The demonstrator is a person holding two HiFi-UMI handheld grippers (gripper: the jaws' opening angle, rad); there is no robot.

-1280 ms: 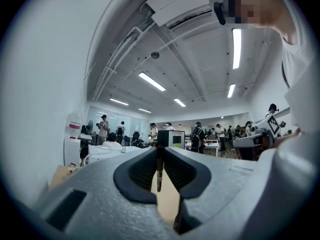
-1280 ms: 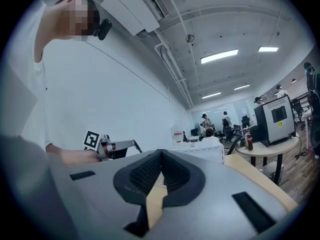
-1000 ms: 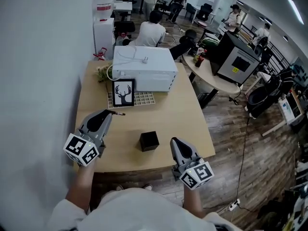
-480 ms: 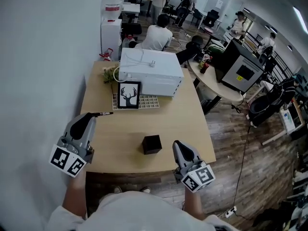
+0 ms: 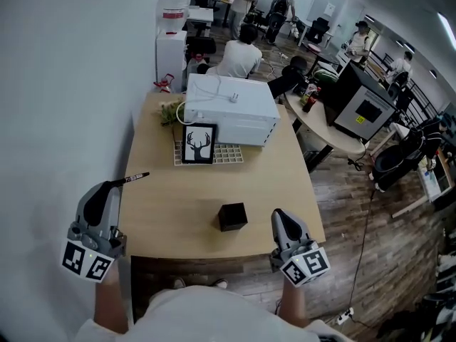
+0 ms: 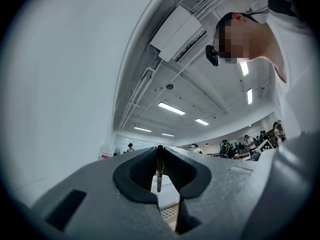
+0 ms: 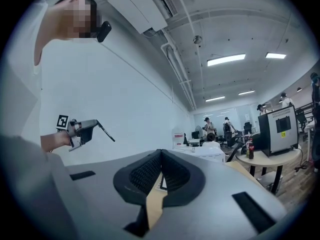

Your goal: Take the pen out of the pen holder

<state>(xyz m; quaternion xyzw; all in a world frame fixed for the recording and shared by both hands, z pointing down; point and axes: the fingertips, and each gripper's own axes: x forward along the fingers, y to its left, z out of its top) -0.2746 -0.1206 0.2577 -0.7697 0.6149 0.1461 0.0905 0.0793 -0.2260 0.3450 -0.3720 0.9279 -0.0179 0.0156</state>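
The black pen sticks out of my left gripper, which is shut on it and held up over the table's left edge, near the wall. In the left gripper view the pen stands pinched between the pads. The right gripper view shows the left gripper raised, with the pen slanting out of it. The black square pen holder stands on the wooden table near its front edge. To the holder's right, my right gripper is shut with nothing in it.
A white appliance fills the back of the table, with a framed deer picture leaning in front of it on a grid mat. A small plant stands at the back left. A white wall runs along the left. People work beyond.
My left gripper has carried the pen leftward and up, from over the table to its left edge. The right gripper has stayed about where it was.
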